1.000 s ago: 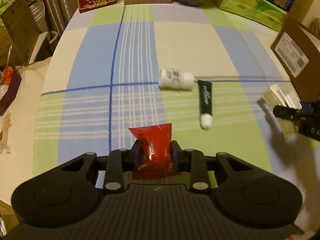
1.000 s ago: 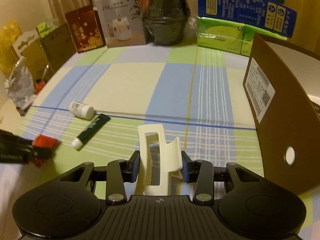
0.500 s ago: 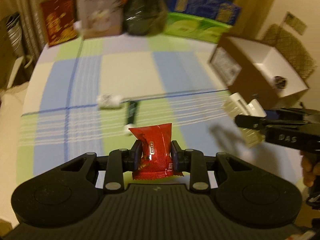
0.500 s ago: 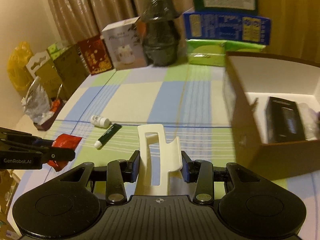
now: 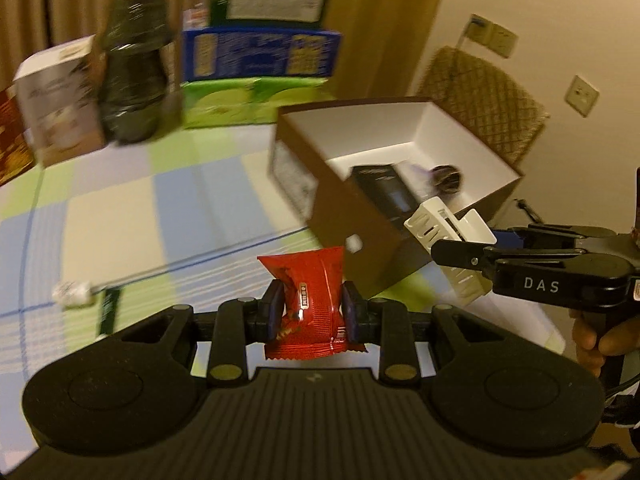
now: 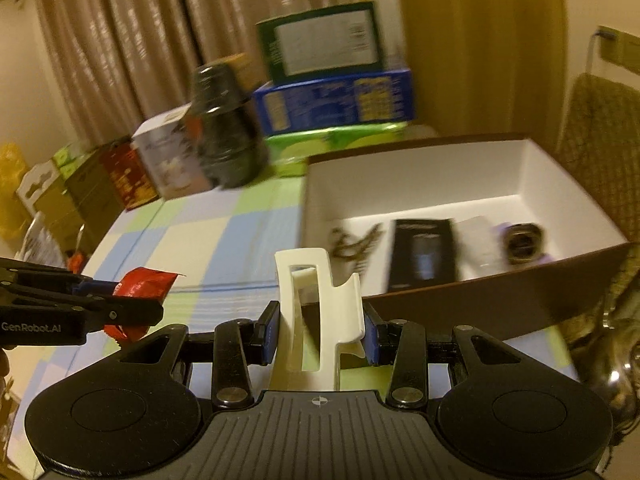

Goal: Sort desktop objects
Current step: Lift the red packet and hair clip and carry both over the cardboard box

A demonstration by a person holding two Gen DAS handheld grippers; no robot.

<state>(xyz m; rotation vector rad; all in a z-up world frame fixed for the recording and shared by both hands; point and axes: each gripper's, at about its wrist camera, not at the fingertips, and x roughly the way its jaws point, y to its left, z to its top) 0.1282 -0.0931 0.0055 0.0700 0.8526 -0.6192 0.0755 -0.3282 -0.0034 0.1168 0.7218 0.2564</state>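
A: Why is the left hand-held gripper (image 5: 310, 312) pressed so tightly together?

B: It is pinching a red snack packet (image 5: 310, 304) across its middle. Crinkly foil like that would likely slide out of a looser hold. The packet stands upright between the fingers, above the checked surface (image 5: 160, 216).

A: And the right hand-held gripper (image 6: 322, 332)?

B: Squeezed onto a white hair claw clip (image 6: 320, 312), gripped by its flat sides, probably so it cannot twist. In the left view the clip (image 5: 448, 232) hangs close to the near wall of the open cardboard box (image 5: 332, 200), not yet over the opening.

A: So both are bound for that box?

B: That is my reading. The box (image 6: 420, 176) already holds a black packet (image 6: 422, 254), a dark round thing (image 6: 522, 238) and something tangled I cannot identify, so it looks like the collecting place.

A: What remains outside?

B: A small white bottle (image 5: 72, 292) and a dark green tube (image 5: 108, 308) lie just beside each other on the surface, well apart from the box. Cartons and a dark jar (image 5: 136, 68) stand along the far edge.
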